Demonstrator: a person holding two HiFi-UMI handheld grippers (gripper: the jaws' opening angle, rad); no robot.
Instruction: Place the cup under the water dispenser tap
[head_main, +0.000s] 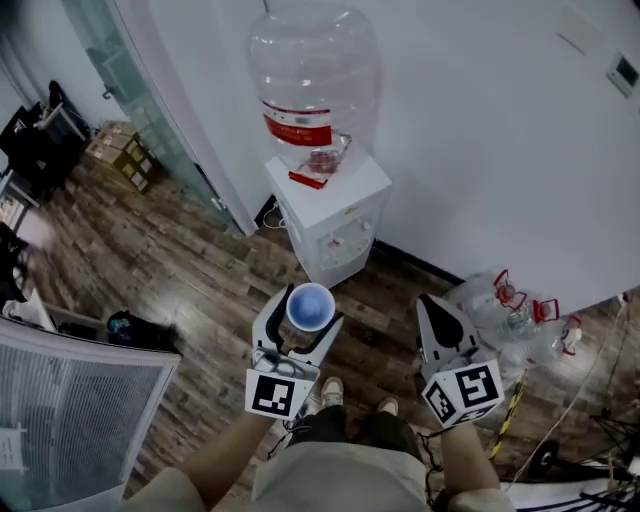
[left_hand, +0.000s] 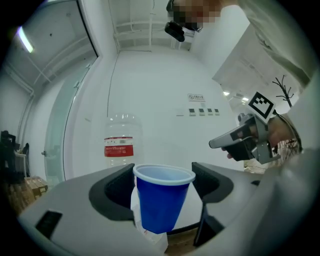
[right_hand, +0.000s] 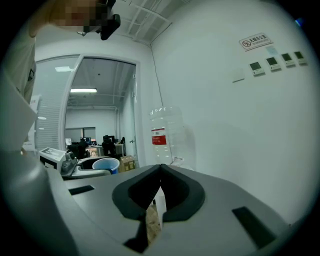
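Observation:
A blue cup (head_main: 311, 306) with a white rim stands upright between the jaws of my left gripper (head_main: 303, 318), which is shut on it; the left gripper view shows the cup (left_hand: 163, 197) squeezed between both pads. Ahead stands the white water dispenser (head_main: 332, 223) with a large clear bottle (head_main: 313, 78) on top, its red-labelled bottle (left_hand: 119, 145) also in the left gripper view. My right gripper (head_main: 437, 312) is beside the left, jaws shut and nothing in them. In the right gripper view the jaws meet at the tip (right_hand: 160, 169), with the bottle (right_hand: 165, 135) beyond.
Wood floor lies between me and the dispenser. Empty clear bottles with red caps (head_main: 517, 305) lie on the floor at the right by the white wall. A glass partition (head_main: 140, 95) and cardboard boxes (head_main: 122, 150) are at the left. A white slatted unit (head_main: 70, 410) stands near my left side.

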